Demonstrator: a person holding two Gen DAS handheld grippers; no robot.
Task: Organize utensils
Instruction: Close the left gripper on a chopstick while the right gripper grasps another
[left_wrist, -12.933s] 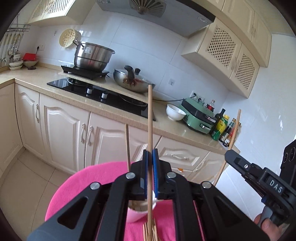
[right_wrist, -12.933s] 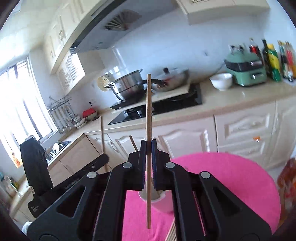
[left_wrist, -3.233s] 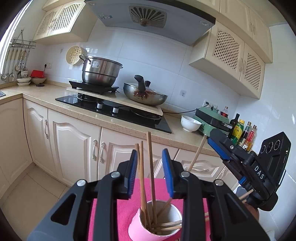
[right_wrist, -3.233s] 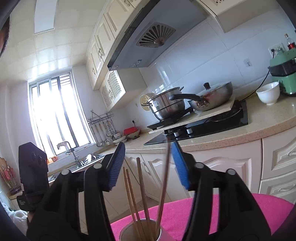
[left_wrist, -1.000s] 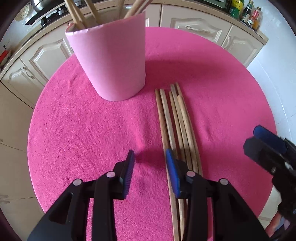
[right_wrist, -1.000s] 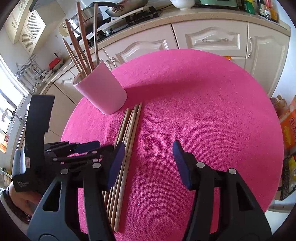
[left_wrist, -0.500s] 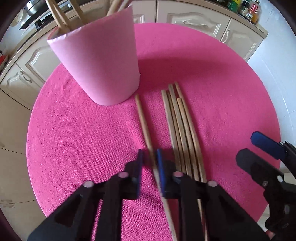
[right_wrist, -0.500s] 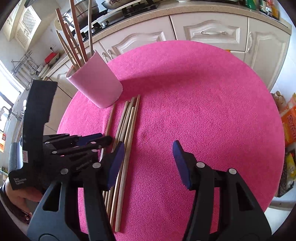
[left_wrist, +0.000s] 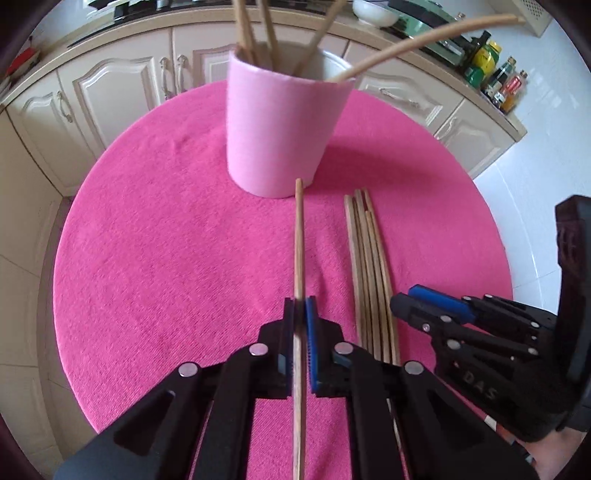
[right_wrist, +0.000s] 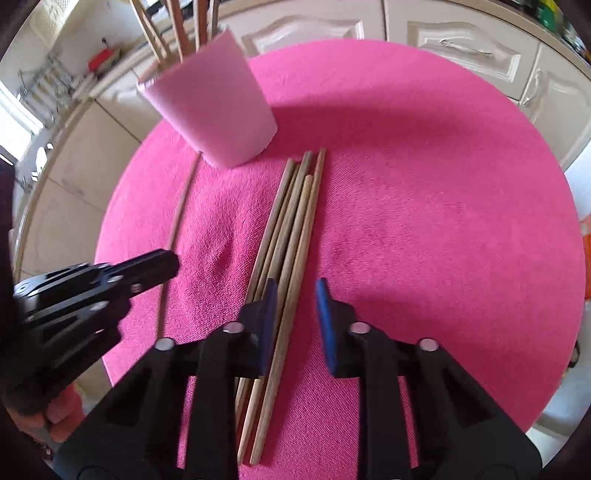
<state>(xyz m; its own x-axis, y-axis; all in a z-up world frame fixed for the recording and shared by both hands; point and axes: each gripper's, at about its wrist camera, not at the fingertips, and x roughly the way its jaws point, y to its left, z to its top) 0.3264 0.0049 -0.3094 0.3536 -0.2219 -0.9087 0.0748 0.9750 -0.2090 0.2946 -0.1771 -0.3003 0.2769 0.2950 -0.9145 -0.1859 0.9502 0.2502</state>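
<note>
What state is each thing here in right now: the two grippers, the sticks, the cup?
Left gripper: shut on a single chopstick, which points toward the cup.
Right gripper: jaws closing, over the bundle, pads not yet pressing.
Bundle of chopsticks: lying flat, side by side on the pink cloth.
Pink cup: upright on the cloth, several chopsticks standing in it.

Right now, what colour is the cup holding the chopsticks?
Pale pink, the cup stands on a darker hot-pink round mat; the left wrist view shows it best.
</note>
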